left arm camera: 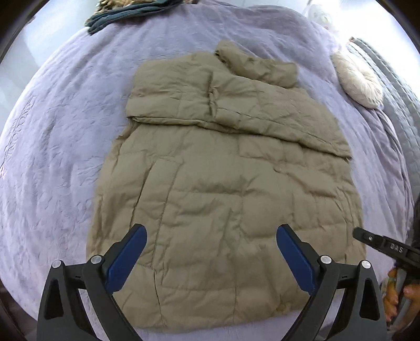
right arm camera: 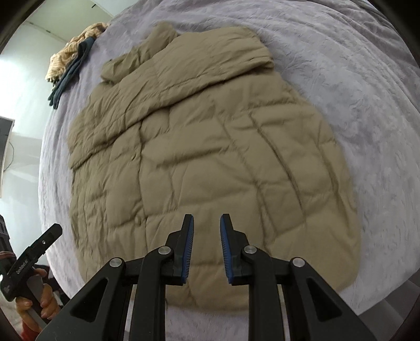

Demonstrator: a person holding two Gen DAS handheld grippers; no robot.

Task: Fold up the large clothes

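A tan quilted puffer jacket [left arm camera: 220, 183] lies flat on a lavender bedspread [left arm camera: 57, 147], both sleeves folded across its upper body, collar at the far end. It also shows in the right wrist view [right arm camera: 199, 157]. My left gripper [left arm camera: 211, 236] hovers wide open and empty above the jacket's near hem. My right gripper [right arm camera: 206, 225] hovers above the hem too, its jaws a narrow gap apart with nothing between them. Each gripper's body shows at the edge of the other's view, the right one [left arm camera: 383, 245] and the left one [right arm camera: 29, 259].
A pile of dark teal and patterned clothes [left arm camera: 126, 13] lies at the bed's far edge, also in the right wrist view [right arm camera: 71, 60]. A fluffy cream cushion [left arm camera: 357, 81] rests at the far right. The bed's near edge [right arm camera: 380, 301] runs below the hem.
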